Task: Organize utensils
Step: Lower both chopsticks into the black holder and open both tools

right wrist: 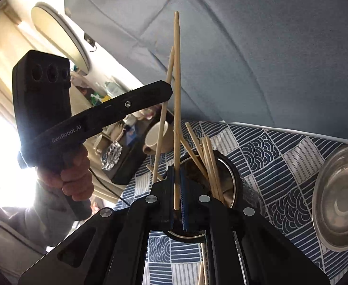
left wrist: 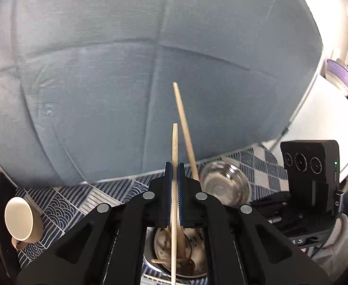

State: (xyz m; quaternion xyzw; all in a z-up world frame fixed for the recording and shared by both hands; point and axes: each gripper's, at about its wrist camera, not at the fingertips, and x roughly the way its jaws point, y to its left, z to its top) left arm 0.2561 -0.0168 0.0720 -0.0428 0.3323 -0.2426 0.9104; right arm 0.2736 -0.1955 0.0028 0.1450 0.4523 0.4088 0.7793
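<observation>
My left gripper [left wrist: 174, 166] is shut on a wooden chopstick [left wrist: 174, 147] that stands upright between its blue pads. A second chopstick [left wrist: 184, 128] rises just right of it. Below the jaws sits a round metal holder [left wrist: 193, 261] with several chopsticks in it. My right gripper [right wrist: 176, 169] is shut on another wooden chopstick [right wrist: 177, 83], held upright beside the holder [right wrist: 231, 180], which has several chopsticks [right wrist: 209, 163] leaning in it. The left gripper [right wrist: 169, 92] shows in the right wrist view, holding its chopstick [right wrist: 164, 123] just left of mine.
A blue patterned tablecloth [right wrist: 280, 156] covers the table. A steel bowl [left wrist: 223, 185] [right wrist: 340, 197] lies to the right. A beige cup [left wrist: 21, 220] [right wrist: 157, 137] lies on its side at the left. A blue-grey sofa [left wrist: 150, 59] stands behind the table.
</observation>
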